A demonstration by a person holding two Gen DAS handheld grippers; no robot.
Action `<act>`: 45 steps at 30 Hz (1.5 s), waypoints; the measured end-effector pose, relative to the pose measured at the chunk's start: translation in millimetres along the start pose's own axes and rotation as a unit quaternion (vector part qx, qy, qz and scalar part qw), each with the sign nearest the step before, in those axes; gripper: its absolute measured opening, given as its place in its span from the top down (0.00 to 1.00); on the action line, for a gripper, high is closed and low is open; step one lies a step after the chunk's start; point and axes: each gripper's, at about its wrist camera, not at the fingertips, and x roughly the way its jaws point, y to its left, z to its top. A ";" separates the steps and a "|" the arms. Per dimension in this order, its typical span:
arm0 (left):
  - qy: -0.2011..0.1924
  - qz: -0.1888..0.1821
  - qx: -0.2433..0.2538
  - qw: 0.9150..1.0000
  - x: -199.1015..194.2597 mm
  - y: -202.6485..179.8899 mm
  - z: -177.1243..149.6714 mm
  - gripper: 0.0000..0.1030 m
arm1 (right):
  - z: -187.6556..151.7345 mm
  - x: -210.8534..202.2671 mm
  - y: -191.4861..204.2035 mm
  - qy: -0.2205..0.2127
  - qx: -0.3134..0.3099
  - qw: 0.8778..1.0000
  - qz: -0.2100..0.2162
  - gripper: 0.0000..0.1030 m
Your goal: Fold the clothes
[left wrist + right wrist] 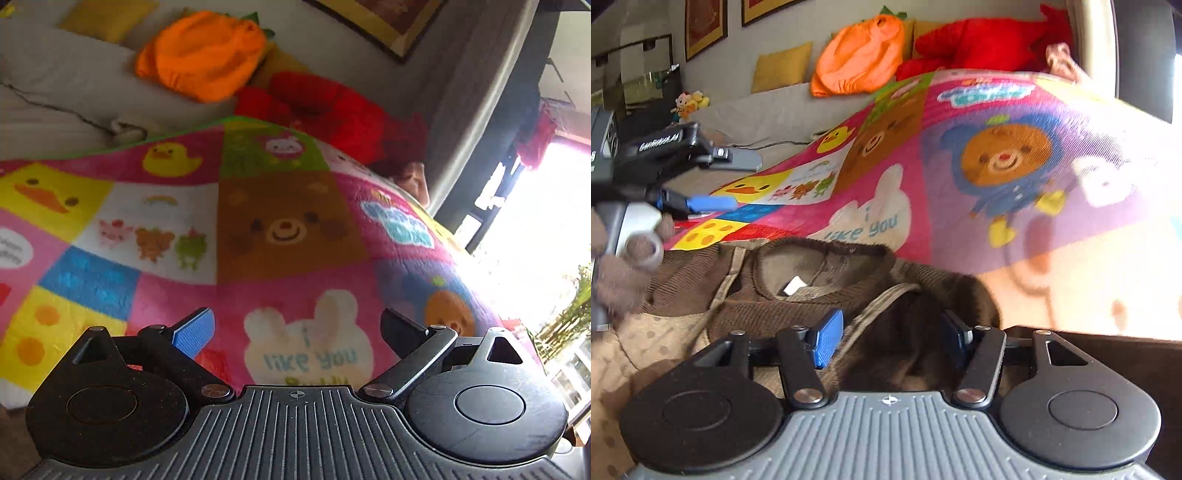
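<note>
A brown knitted sweater (pixel 820 291) with beige stripes lies at the near edge of a colourful cartoon blanket (pixel 960 155), collar up, a white label inside. My right gripper (pixel 892 339) is open just above the sweater's right shoulder, jaws wide apart and empty. My left gripper (pixel 297 330) is open and empty over the blanket (pixel 258 229), above a white rabbit print. It also shows in the right wrist view (pixel 713 184) at the left, held by a gloved hand, above the sweater's left side. The sweater is not in the left wrist view.
An orange plush (pixel 203 55) and a red plush (pixel 325 103) lie at the bed's far side, also in the right wrist view as orange plush (pixel 860 55) and red plush (pixel 986 40). Yellow cushion (pixel 781 66), framed pictures on the wall, a bright window at right.
</note>
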 end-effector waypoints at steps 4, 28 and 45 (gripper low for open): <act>0.046 -0.082 -0.034 0.995 -21.1 4.3 -5.5 0.02 | -14.2 -32.5 -6.7 -0.035 -0.086 0.991 -0.099 0.38; 0.121 0.060 0.221 0.966 -212.6 -12.5 -137.0 0.00 | -89.9 -162.8 17.7 -0.018 -0.154 0.984 -0.087 0.22; 0.165 0.002 0.369 0.915 -297.7 -82.4 -261.0 0.00 | -184.2 -227.9 140.2 0.022 -0.205 0.977 -0.048 0.58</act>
